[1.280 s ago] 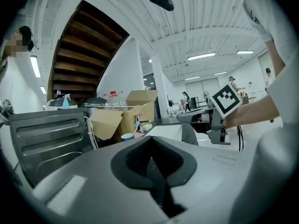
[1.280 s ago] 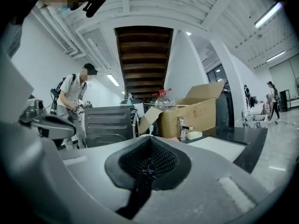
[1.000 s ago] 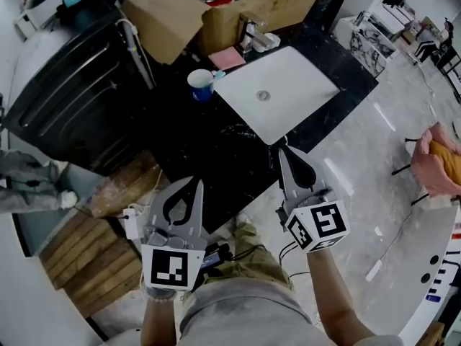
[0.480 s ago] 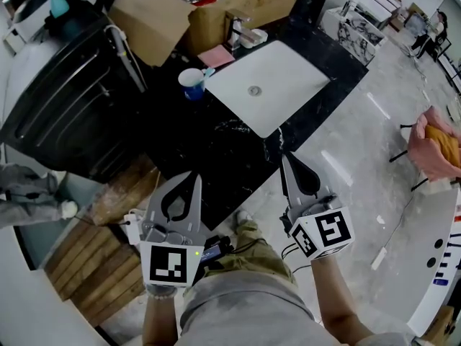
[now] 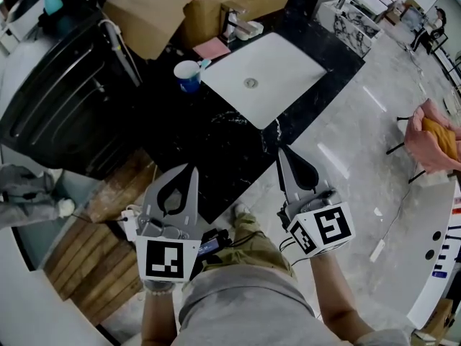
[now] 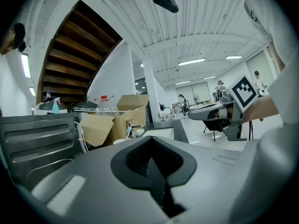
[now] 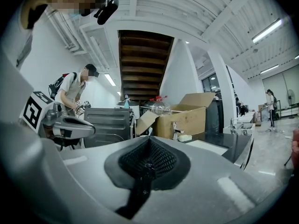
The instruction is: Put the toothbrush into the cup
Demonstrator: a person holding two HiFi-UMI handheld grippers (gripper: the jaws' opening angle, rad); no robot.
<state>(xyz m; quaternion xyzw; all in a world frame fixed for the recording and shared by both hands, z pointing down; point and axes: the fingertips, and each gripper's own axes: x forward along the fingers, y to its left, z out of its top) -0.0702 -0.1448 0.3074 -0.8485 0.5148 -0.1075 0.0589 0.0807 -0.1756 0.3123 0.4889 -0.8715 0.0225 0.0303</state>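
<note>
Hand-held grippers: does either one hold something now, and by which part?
Nothing is held. The left hand-held gripper and the right hand-held gripper are both shut and empty.

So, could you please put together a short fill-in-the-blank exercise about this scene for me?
1. In the head view, the cup stands on the counter just to the ____ of the sink.
2. The left hand-held gripper and the right hand-held gripper both have their jaws ____, with nothing held.
3. The brown box behind the sink is made of ____.
Missing words: left; shut; cardboard.
</note>
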